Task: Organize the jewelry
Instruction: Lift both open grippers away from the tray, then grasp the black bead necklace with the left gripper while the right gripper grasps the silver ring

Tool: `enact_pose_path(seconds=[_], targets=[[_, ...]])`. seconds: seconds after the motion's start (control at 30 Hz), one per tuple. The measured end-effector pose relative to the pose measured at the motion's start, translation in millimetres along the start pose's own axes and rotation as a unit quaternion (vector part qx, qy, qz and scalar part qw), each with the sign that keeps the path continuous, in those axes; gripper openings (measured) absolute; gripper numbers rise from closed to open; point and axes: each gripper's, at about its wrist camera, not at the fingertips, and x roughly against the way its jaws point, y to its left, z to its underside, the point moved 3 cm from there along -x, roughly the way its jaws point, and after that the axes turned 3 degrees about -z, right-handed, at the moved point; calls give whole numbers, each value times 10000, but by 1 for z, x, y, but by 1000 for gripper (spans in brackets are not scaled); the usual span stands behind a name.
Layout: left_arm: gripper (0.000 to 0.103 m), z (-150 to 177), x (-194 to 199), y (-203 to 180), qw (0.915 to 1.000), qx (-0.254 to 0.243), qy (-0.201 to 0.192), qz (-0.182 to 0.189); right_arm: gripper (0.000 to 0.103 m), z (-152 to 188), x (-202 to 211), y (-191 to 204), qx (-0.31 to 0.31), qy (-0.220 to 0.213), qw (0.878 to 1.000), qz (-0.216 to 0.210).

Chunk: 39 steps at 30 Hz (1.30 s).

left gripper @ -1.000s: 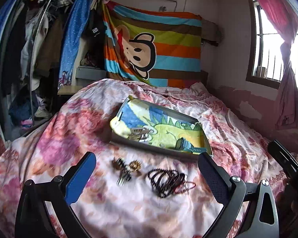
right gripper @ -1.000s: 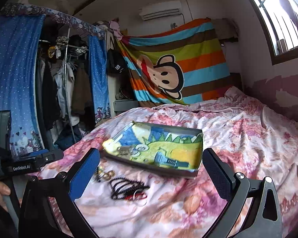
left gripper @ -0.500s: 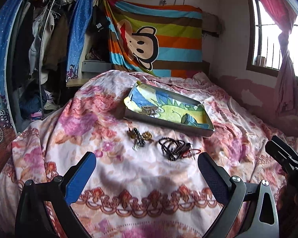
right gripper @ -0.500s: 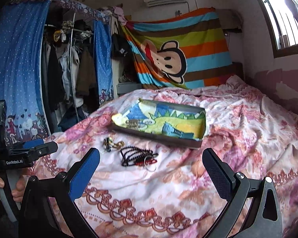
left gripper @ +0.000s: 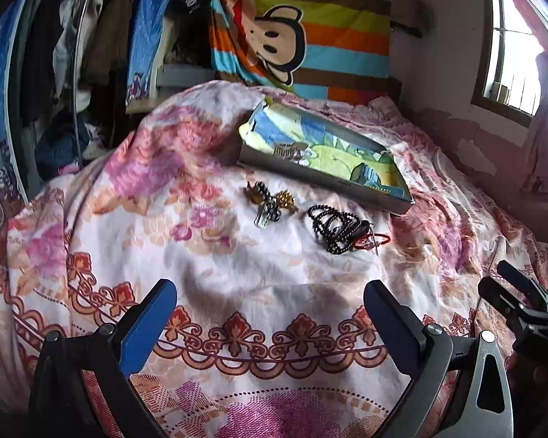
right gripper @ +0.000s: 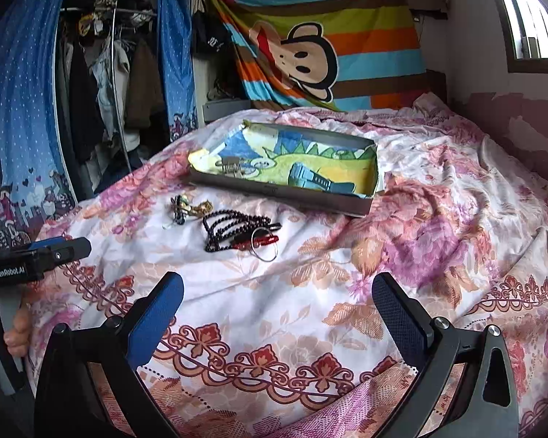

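Black bead necklace [right gripper: 233, 228] on floral bedspread [right gripper: 347, 292], beside tray [right gripper: 285, 197].

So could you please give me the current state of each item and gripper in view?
left gripper: jaws open, empty.
right gripper: jaws open, empty.
tray: open-topped, on the bed, holding a blue item and a metallic piece.
black bead strand: tangled, on the bedspread outside the tray.
gold and black pieces: heaped, outside the tray.

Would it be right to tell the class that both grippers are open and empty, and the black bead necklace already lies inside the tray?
Not quite. The black bead necklace lies on the bedspread in front of the tray, not inside it, as the right wrist view shows. Both grippers, left gripper and right gripper, are open and empty.
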Motion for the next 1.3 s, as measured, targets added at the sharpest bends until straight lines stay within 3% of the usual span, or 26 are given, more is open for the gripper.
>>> enact_pose_path(seconds=[0.23, 0.5, 0.57, 0.67, 0.87, 0.97, 1.13, 1.3], targets=[[103, -14, -19, 2, 9999, 0, 159, 51, 101, -11, -20, -8, 126, 340, 9993, -105], [103, -40, -56, -4, 9990, -258, 295, 214, 99, -17, -66, -14, 172, 876, 9941, -622], [103, -43, -67, -5, 9984, -177, 412, 356, 79, -19, -77, -12, 293, 955, 9930, -638], [102, -46, -78, -8, 9974, -175, 479, 512, 66, -21, -91, -8, 410, 1063, 9909, -713], [87, -48, -94, -25, 9919, -278, 649, 1051, 43, -19, -113, -2, 546, 1348, 9845, -975], [76, -46, -103, -35, 9875, -332, 796, 1318, 37, -16, -124, 2, 595, 1496, 9810, -1081], [59, -46, -125, -47, 9797, -298, 1099, 1648, 36, -11, -140, 8, 704, 1713, 9757, -1170], [52, -50, -144, -49, 9756, -93, 1319, 1753, 28, -12, -153, 11, 772, 1826, 9736, -1135]])
